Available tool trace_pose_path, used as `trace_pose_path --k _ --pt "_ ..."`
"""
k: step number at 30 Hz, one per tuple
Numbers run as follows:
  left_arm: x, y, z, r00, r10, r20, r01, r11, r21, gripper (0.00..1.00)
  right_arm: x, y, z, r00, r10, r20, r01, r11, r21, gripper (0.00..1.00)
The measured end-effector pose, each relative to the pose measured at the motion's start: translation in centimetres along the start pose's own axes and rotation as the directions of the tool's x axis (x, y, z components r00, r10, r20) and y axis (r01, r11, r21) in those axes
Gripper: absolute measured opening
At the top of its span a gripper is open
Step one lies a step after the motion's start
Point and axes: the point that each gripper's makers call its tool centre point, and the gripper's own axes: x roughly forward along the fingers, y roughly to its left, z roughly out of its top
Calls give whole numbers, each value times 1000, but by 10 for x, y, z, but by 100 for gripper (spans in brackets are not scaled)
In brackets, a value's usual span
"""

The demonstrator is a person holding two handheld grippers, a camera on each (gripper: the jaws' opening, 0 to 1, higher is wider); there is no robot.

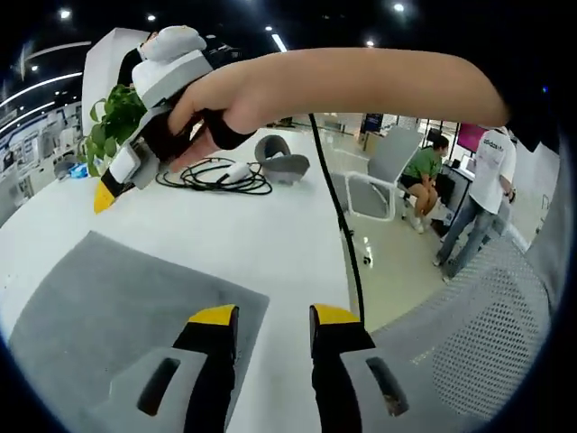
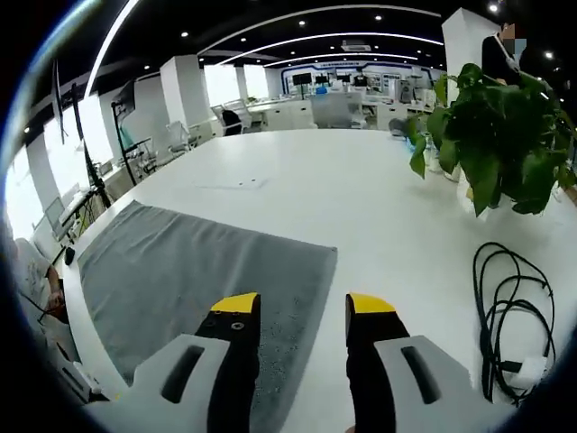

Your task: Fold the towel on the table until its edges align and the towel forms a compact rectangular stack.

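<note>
Item: our left claw (image 1: 270,317) and right claw (image 2: 304,304), both parted and empty, held above the worktop (image 2: 361,194). Grey towel (image 2: 203,275) lies flat and unfolded near the worktop's edge, presumably awaiting a first grip. Beyond: black cable (image 2: 505,316), potted plant (image 2: 491,135).

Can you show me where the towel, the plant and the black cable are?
towel (image 2: 194,262): right gripper view, middle of the flat grey cloth.
plant (image 2: 491,126): right gripper view, its green leaves.
cable (image 2: 505,298): right gripper view, a loop of the black coil on the table.
</note>
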Motion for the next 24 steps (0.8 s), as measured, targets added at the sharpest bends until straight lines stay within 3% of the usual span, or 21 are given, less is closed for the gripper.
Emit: trace_pose_path --k 8,19,24 --pt "9 7 0 1000 4 13 -4 1000 -14 32 15 -1 -5 1000 5 -18 -5 1000 -3 35" --pt "24 10 -1 1000 15 23 -14 999 -51 32 37 0 5 1000 14 -14 -14 1000 -10 34" --pt "32 17 -6 999 51 19 -50 997 -62 33 43 -1 4 1000 10 -18 -10 1000 2 33"
